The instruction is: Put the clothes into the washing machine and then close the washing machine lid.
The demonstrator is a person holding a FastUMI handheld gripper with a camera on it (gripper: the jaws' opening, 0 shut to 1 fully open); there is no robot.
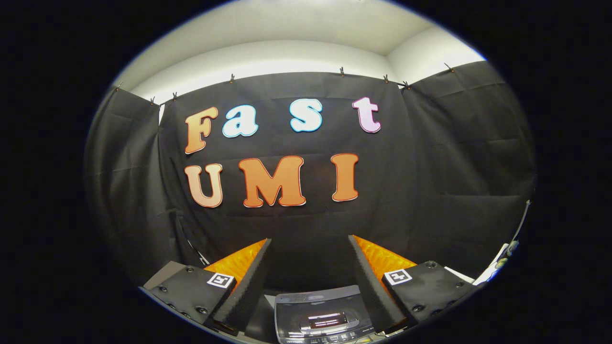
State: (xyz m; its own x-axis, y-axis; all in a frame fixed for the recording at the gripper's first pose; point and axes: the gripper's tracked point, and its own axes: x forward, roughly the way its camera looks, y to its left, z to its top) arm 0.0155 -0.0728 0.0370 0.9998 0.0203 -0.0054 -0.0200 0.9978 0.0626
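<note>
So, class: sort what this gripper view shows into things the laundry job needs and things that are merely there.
Job:
- washing machine, its top panel just ahead of and below the fingers
- gripper, fingers open, nothing between them

Merely there:
- black cloth wall beyond the fingers
- white wall above the cloth
- white items beside the machine, unclear

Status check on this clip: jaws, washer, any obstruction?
Gripper open, jaws apart, holding nothing. Washing machine control panel low between the jaws. Booth wall beyond. No clothes or obstruction seen.
</note>
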